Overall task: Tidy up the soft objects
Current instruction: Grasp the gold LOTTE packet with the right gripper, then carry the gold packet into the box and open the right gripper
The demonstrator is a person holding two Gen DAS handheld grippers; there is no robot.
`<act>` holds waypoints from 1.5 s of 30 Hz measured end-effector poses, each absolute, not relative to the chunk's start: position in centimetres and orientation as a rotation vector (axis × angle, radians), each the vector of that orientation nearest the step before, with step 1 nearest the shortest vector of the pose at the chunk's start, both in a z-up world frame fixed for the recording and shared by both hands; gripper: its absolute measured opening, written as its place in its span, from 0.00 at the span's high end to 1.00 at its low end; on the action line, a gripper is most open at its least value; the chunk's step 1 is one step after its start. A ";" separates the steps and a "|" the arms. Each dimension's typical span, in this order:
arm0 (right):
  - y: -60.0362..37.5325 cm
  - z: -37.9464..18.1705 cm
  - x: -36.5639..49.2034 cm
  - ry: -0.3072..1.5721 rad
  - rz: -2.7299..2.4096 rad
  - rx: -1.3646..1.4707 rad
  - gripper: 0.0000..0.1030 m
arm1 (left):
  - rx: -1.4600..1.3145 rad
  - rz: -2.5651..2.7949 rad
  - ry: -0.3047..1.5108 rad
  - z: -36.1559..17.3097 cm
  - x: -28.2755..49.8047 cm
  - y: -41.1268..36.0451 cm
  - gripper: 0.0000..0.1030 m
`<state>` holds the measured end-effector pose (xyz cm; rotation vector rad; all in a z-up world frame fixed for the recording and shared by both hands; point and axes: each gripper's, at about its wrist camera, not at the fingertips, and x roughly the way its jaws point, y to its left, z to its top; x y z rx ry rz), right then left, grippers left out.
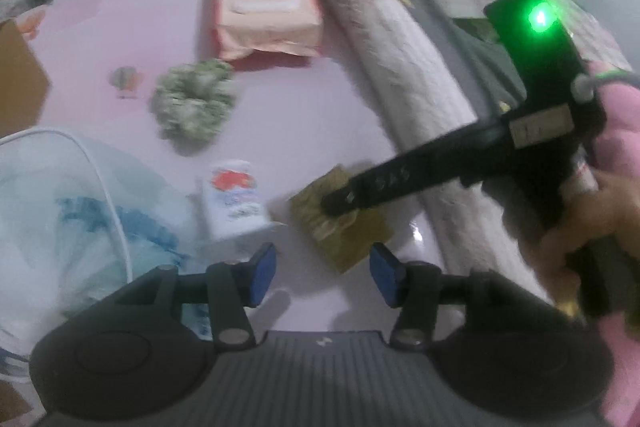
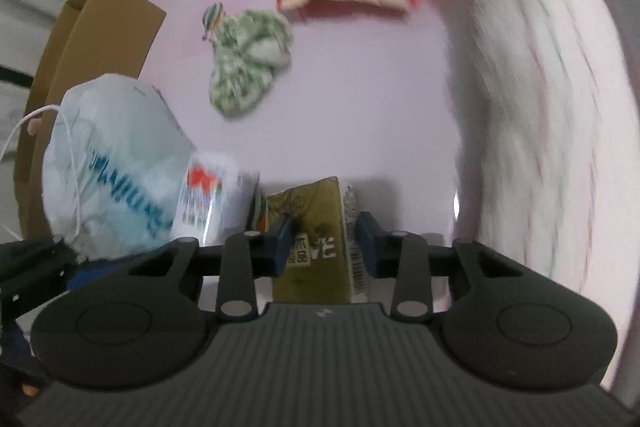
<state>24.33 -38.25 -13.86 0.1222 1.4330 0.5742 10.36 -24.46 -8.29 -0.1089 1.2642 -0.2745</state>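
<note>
An olive-green tissue pack [image 2: 316,227] lies on the pink sheet, and my right gripper [image 2: 325,243] is shut on it, one blue pad pressing each side. In the left wrist view the same olive pack [image 1: 348,239] shows with the right gripper [image 1: 336,207] reaching onto it from the right. My left gripper [image 1: 324,275] hovers just in front of that pack, open with nothing between its pads. A small white tissue pack [image 1: 234,199] lies left of the olive one. A green scrunchie [image 1: 192,103] sits farther back. A large pink wipes pack [image 1: 268,7] lies beyond it.
A pale drawstring bag [image 1: 60,207] with blue print sits at the left, touching the white pack. A rolled cream blanket [image 1: 380,39] runs along the right side. A cardboard box [image 2: 96,39] stands at the bed's left edge. A hand in a pink sleeve [image 1: 592,215] holds the right gripper.
</note>
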 end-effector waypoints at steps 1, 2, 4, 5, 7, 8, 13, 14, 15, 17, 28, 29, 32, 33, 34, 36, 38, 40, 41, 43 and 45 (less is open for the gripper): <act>-38.7 -13.9 23.4 1.447 0.564 0.148 0.69 | -0.110 -0.291 1.277 -8.5 10.2 -25.0 0.41; -39.2 -14.0 22.6 1.459 0.553 0.175 0.70 | -0.108 -0.318 1.304 -9.0 10.1 -25.7 0.35; -40.0 -14.3 21.1 1.486 0.534 0.232 0.71 | -0.087 -0.350 1.360 -10.2 10.1 -26.9 0.33; -40.2 -14.4 20.5 1.496 0.525 0.258 0.71 | -0.066 -0.346 1.385 -10.9 10.0 -27.4 0.33; -40.7 -14.7 19.3 1.513 0.511 0.309 0.71 | -0.044 -0.339 1.424 -12.3 9.8 -28.1 0.33; -40.8 -14.9 18.8 1.518 0.505 0.331 0.71 | -0.047 -0.340 1.438 -12.8 9.8 -28.2 0.33; -40.9 -15.2 18.4 1.523 0.482 0.395 0.71 | -0.055 -0.328 1.486 -14.6 9.9 -28.1 0.32; -41.0 -15.4 18.5 1.526 0.480 0.411 0.71 | -0.061 -0.319 1.492 -14.8 9.9 -28.0 0.32; -41.2 -15.5 18.5 1.533 0.477 0.432 0.72 | -0.065 -0.309 1.495 -15.1 10.0 -27.9 0.32; -41.3 -15.9 18.4 1.548 0.472 0.473 0.72 | -0.070 -0.296 1.495 -15.4 10.0 -27.6 0.32; -41.6 -15.6 17.5 1.520 0.416 0.614 0.71 | -0.060 -0.344 1.469 -13.1 9.9 -25.6 0.35; -41.5 -15.3 17.3 1.514 0.410 0.618 0.71 | -0.056 -0.351 1.467 -12.9 9.9 -25.5 0.35; -41.1 -14.3 16.8 1.491 0.391 0.629 0.71 | -0.046 -0.375 1.454 -11.7 9.8 -24.7 0.35; -41.0 -14.1 16.6 1.486 0.383 0.636 0.71 | -0.042 -0.386 1.450 -11.2 9.8 -24.4 0.35; -40.9 -13.7 16.4 1.479 0.374 0.645 0.71 | -0.039 -0.395 1.447 -10.8 9.8 -24.1 0.35; -40.5 -12.9 15.8 1.465 0.357 0.661 0.71 | -0.032 -0.414 1.434 -9.7 9.5 -23.4 0.35; -40.1 -11.8 15.4 1.449 0.345 0.674 0.71 | -0.028 -0.430 1.419 -8.2 9.0 -22.5 0.35; -39.3 -10.7 14.9 1.432 0.336 0.681 0.71 | -0.022 -0.438 1.402 -7.2 8.5 -21.6 0.35; -38.9 -10.1 14.7 1.423 0.334 0.684 0.71 | -0.018 -0.441 1.390 -6.4 8.3 -20.9 0.35; -37.5 -8.7 14.3 1.403 0.338 0.690 0.71 | -0.014 -0.436 1.369 -5.0 8.0 -19.3 0.35; -35.9 -7.5 14.2 1.390 0.350 0.695 0.71 | -0.010 -0.417 1.345 -3.7 7.9 -17.8 0.35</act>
